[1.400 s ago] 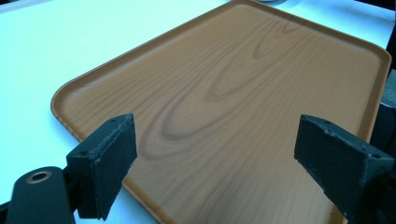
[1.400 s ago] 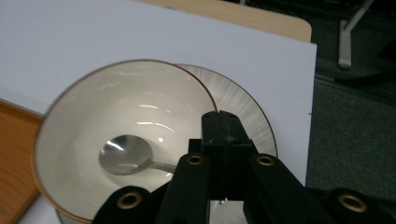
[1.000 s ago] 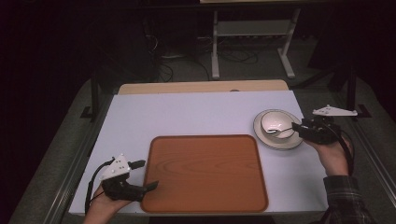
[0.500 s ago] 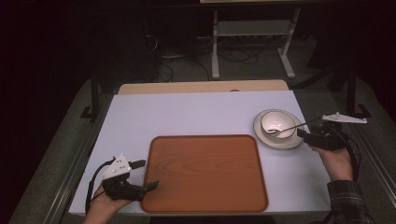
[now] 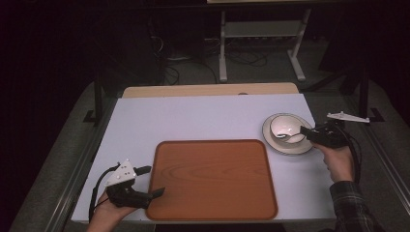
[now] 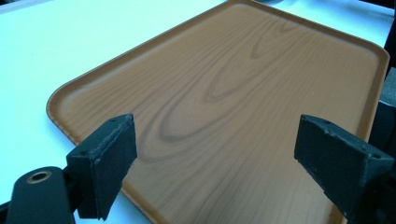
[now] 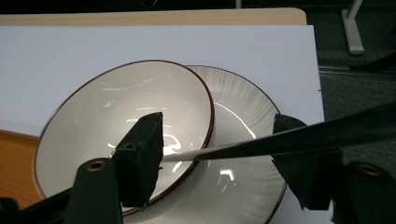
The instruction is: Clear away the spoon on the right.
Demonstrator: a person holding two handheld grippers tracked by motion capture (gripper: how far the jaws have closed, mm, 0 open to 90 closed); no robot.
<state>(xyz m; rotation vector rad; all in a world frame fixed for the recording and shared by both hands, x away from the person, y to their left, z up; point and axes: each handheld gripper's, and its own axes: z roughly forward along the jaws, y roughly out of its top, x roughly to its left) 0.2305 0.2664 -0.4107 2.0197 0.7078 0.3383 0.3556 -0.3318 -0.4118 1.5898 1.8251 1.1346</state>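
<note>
Right gripper view: white bowl (image 7: 116, 126) with a dark red rim, sitting on a larger white plate (image 7: 243, 140) and set toward one side of it, so the plate's ribbed border shows bare on the other side. A spoon (image 7: 224, 148) lies with its pale end inside the bowl; its handle crosses the bowl's rim and runs out over the plate toward the picture's right edge, passing in front of one black jaw. The right gripper (image 7: 217, 151) has its jaws set apart on either side of the spoon; they have just been opening, and the pads do not press on the handle, though contact at the right-hand jaw cannot be judged.

High view: bowl (image 5: 284, 127), spoon (image 5: 289, 138) and plate (image 5: 270, 142) stand at the right side of the white table (image 5: 193, 118), just beside the far right corner of the tray. The right gripper (image 5: 305, 131) reaches the plate's right edge, with a hand (image 5: 338, 162) and checked sleeve behind it.

Brown wood-grain tray (image 5: 212, 179): lies in the near middle of the table, nothing on it.

Left gripper (image 5: 153, 181): held at the tray's near left corner, jaws wide apart with nothing between them. In the left gripper view, the left gripper (image 6: 215, 154) spans the tray (image 6: 224, 93) surface without gripping it.
</note>
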